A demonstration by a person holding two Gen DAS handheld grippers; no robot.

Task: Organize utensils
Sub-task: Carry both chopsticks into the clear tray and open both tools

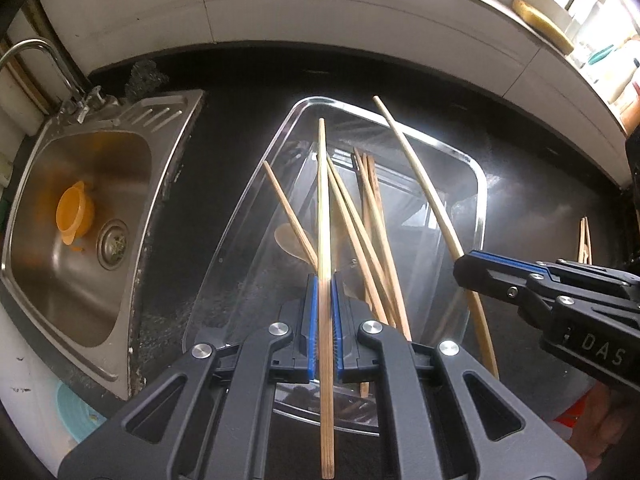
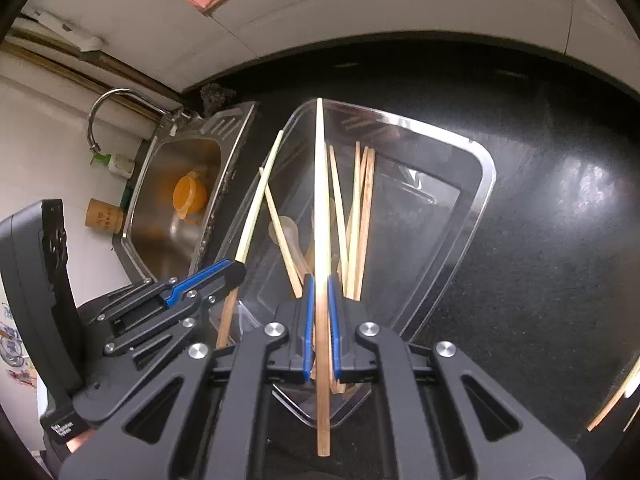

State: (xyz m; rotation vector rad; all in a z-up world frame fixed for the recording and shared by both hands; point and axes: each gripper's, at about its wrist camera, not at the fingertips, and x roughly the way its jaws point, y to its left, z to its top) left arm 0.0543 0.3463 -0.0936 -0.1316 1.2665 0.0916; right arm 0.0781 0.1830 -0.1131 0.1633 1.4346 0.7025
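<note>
Bamboo chopsticks: light, stiff, smooth, prone to pivoting when pinched. Left gripper (image 1: 325,300) is clamped on one chopstick (image 1: 325,200), right gripper (image 2: 320,300) on another (image 2: 320,200), both over the clear tub (image 1: 478,200) holding the rest. Mid-shaft grip looks safest.

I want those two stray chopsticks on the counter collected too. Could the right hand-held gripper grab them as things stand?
Probably not yet: the right hand-held gripper is shut on a chopstick over the clear container. The stray chopsticks lie unobstructed on the black counter.
</note>
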